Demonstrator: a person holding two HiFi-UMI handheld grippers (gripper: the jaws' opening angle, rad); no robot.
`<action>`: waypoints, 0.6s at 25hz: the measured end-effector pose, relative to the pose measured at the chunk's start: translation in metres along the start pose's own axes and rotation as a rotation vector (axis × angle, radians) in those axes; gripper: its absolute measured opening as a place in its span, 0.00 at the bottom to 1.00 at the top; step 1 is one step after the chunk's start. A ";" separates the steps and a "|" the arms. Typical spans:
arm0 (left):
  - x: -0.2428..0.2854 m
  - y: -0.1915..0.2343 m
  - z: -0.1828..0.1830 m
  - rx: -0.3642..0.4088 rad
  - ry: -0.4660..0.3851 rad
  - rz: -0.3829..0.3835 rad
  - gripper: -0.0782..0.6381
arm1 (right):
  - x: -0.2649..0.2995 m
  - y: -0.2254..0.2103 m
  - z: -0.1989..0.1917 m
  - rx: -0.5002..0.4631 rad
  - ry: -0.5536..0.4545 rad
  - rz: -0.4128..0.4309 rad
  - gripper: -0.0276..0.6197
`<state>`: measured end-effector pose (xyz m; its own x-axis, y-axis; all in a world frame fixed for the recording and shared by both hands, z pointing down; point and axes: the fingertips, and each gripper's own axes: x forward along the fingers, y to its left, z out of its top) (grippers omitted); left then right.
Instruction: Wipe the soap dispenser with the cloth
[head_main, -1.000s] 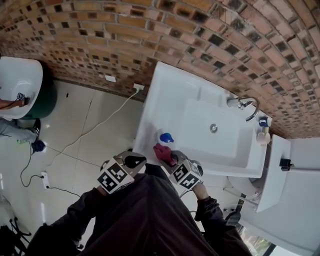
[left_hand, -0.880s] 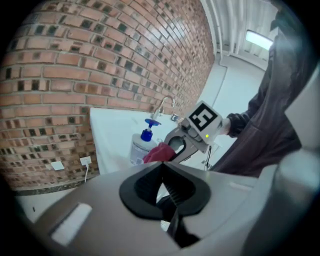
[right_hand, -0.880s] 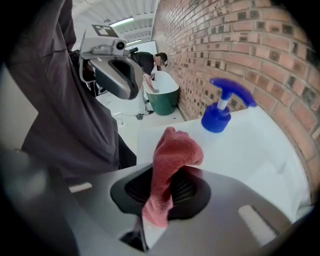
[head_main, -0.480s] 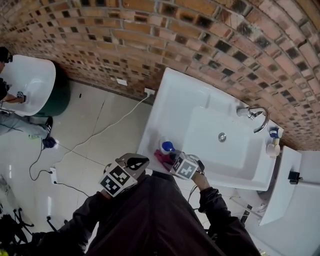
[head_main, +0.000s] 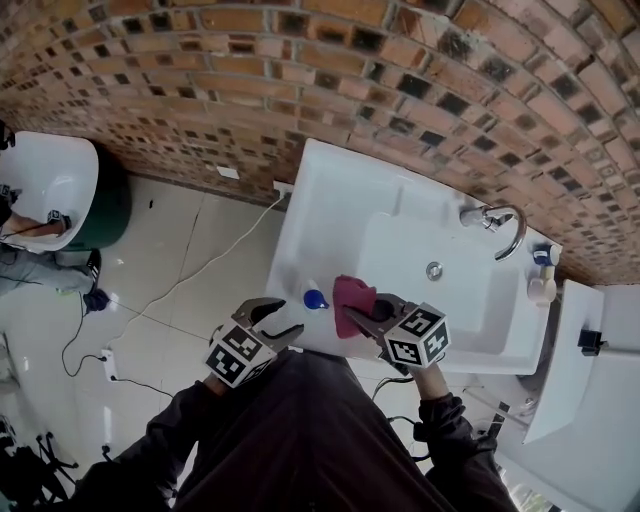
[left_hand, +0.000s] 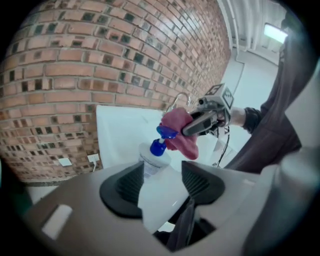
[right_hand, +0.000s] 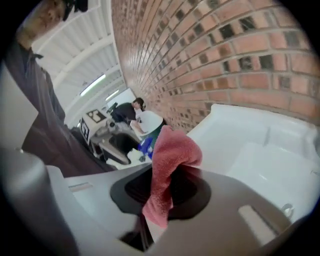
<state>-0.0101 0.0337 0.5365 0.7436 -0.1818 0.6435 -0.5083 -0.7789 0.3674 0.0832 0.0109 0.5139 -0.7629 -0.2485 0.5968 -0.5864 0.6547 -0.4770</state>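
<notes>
Now my left gripper (head_main: 281, 320) has just been opening; its jaws stand apart around the soap dispenser (left_hand: 151, 167) on the sink's (head_main: 330, 190) near left rim. Right gripper (head_main: 368, 312) clenches the pink cloth (right_hand: 169, 162) just right of the pump. Dispenser body opaque, contents unreadable.

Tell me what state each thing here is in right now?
Left gripper: open, jaws just been opening, soap dispenser between them.
Right gripper: shut on the cloth.
Soap dispenser: upright at the sink's corner.
Cloth: bunched, near the dispenser's pump.
Tap: off, no water seen.
</notes>
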 end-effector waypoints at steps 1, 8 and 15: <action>0.005 0.001 0.000 0.001 0.010 0.001 0.49 | 0.002 -0.002 0.009 0.060 -0.050 0.028 0.14; 0.038 -0.009 0.004 0.054 0.052 -0.050 0.57 | 0.037 -0.014 0.009 0.215 -0.041 0.151 0.14; 0.044 -0.009 0.006 0.035 0.047 -0.044 0.59 | 0.079 -0.032 -0.041 0.116 0.204 0.097 0.14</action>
<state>0.0296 0.0286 0.5573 0.7430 -0.1189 0.6586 -0.4595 -0.8061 0.3729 0.0532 -0.0008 0.6027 -0.7531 -0.0316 0.6571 -0.5498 0.5789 -0.6022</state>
